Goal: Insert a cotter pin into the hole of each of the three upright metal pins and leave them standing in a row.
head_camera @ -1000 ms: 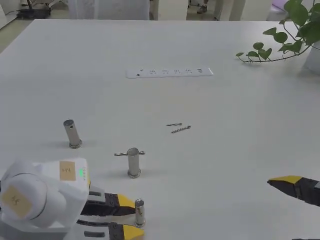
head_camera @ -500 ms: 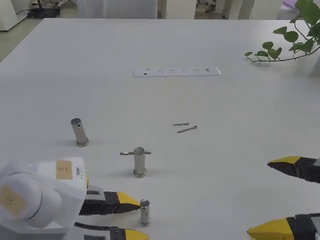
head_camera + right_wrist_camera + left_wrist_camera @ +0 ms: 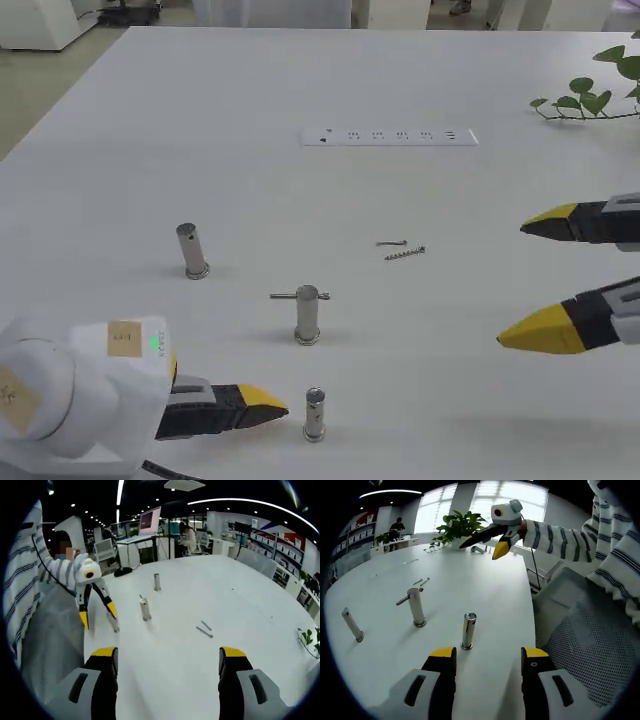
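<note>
Steel middle pin [image 3: 308,320] upright, cotter pin [image 3: 287,296] crosswise through its top.

You have pins [image 3: 314,413], 3: one just ahead of your left gripper [image 3: 490,652], two beyond it. Cotter pins [image 3: 405,254], 3: one through a pin, two loose ahead of your right gripper [image 3: 525,282]. Power strip [image 3: 390,137], 1. Plant [image 3: 590,95], 1.

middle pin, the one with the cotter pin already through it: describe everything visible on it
The middle pin is a short cylinder of shiny grey metal with a slightly wider foot. It stands upright on the white table. A thin cotter pin passes crosswise through it near the top and sticks out further toward the head view's left. It stands between the far pin and the near pin, apart from both. Nothing else touches it.
</note>
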`<state>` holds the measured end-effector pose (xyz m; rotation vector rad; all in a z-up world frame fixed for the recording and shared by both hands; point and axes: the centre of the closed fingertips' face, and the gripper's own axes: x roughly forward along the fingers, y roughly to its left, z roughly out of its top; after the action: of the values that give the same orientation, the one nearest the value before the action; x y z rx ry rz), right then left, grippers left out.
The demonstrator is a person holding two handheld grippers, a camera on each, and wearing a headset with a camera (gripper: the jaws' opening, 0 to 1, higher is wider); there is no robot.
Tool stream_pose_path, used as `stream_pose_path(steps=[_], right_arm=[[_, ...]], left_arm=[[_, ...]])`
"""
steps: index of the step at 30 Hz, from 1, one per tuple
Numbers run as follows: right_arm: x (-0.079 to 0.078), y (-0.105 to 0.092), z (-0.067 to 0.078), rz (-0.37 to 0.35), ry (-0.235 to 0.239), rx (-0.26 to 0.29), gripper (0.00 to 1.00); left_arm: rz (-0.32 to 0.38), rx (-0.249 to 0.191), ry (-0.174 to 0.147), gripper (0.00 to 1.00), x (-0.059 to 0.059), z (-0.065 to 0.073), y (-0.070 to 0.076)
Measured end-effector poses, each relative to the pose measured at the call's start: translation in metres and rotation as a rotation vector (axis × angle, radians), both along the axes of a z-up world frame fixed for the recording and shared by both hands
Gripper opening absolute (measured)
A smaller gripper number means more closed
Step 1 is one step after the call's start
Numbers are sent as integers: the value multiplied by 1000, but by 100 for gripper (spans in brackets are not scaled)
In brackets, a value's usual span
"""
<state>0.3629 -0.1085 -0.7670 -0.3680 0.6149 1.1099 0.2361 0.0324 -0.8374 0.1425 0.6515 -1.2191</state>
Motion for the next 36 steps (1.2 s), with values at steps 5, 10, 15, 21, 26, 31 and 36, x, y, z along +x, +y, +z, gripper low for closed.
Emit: stream_pose_path(steps=[5, 10, 15, 21, 26, 31, 36], right_arm=[[17, 12, -10, 69, 3, -49, 83], [31, 17, -26, 123, 24, -109, 83], [43, 25, -38, 158, 44, -147, 82], [58, 30, -48, 191, 60, -195, 81], [70, 30, -55, 215, 67, -253, 78], [79, 33, -60, 226, 65, -287, 78], [91, 39, -66, 214, 79, -282, 69]], left_arm=[[43, -23, 8, 57, -2, 4, 2], [102, -35, 10, 59, 0, 10, 6], [137, -32, 25, 74, -3, 11, 7], [159, -19, 28, 92, -7, 8, 11], [176, -12, 31, 99, -9, 7, 15], [190, -19, 36, 99, -12, 9, 16], [200, -1, 46, 99, -15, 5, 18]])
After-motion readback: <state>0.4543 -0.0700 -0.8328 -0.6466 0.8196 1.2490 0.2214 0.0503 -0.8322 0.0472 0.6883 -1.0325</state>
